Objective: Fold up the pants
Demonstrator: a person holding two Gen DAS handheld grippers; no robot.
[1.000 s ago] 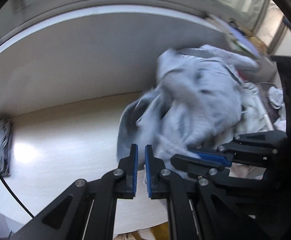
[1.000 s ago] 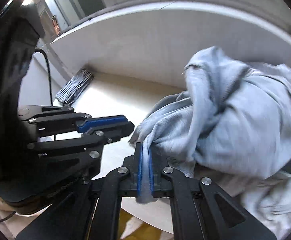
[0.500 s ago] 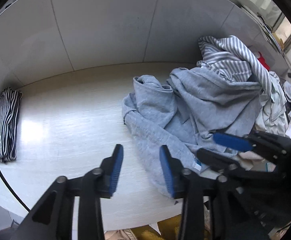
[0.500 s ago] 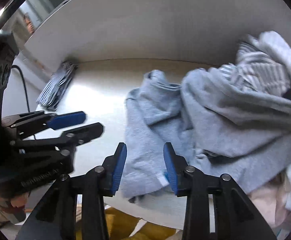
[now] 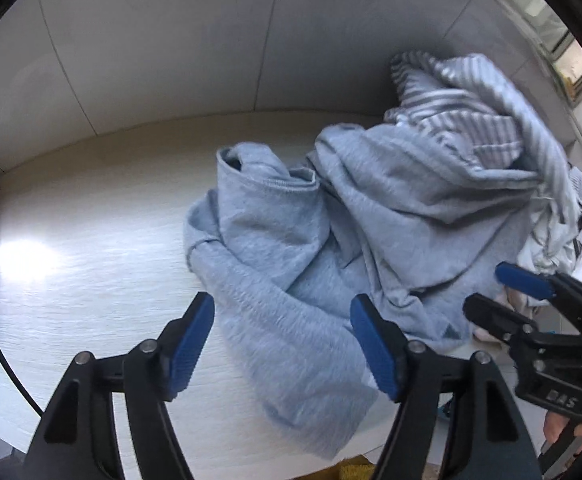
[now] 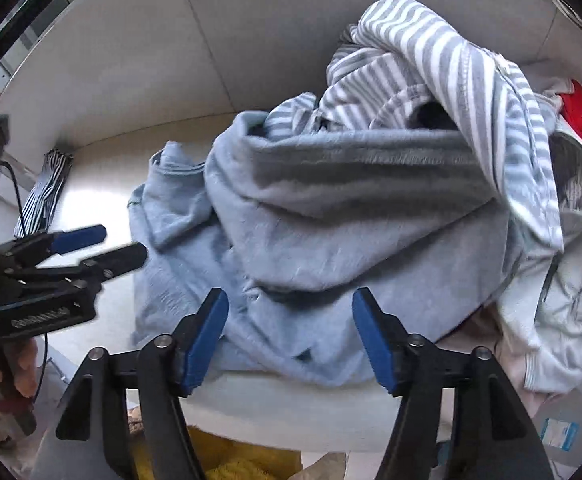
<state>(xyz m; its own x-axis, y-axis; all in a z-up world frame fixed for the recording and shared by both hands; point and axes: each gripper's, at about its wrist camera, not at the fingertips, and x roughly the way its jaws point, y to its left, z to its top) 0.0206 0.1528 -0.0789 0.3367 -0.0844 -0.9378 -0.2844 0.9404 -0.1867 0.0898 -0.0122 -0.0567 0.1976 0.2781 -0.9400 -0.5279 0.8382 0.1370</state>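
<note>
Pants (image 5: 291, 264) lie crumpled on table (image 5: 91, 280), both grippers' fingers (image 5: 193, 340) opening, unclamped.

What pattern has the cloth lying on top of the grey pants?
Grey and white stripes. The striped cloth shows best in the right wrist view, above the pants.

Your table (image 5: 91, 264) is pale wood-grain, backed by a grey panelled wall. Crumpled grey pants (image 5: 291, 264) lie on it at the near edge, one end spilling just over that edge. Toward the right end they lean against a laundry heap topped by a grey-and-white striped garment (image 6: 443, 60) (red cloth (image 6: 581, 110) shows behind). A folded striped piece (image 6: 47, 188) lies at the far-left corner.
</note>
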